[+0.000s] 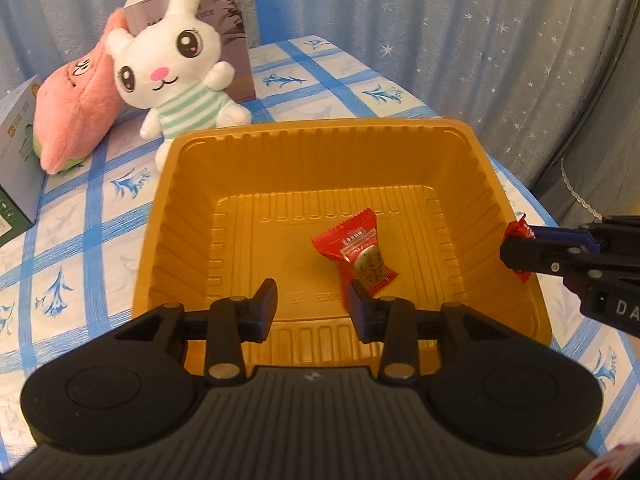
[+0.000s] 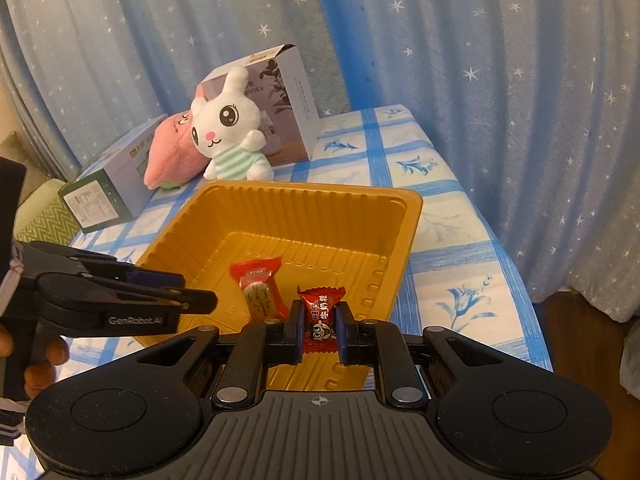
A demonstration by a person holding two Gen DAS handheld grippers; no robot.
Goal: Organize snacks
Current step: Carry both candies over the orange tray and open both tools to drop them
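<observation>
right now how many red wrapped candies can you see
2. One red candy lies loose on the floor of the orange tray. The other candy is pinched in the right tool, held over the tray's near edge. Any others outside these views would be hidden.

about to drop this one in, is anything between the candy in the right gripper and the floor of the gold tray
Nothing visible blocks it. The right gripper holds the red candy over the near edge of the gold tray. The only thing inside is another red candy, lying left of the drop spot. The left gripper is open, holding nothing.
</observation>
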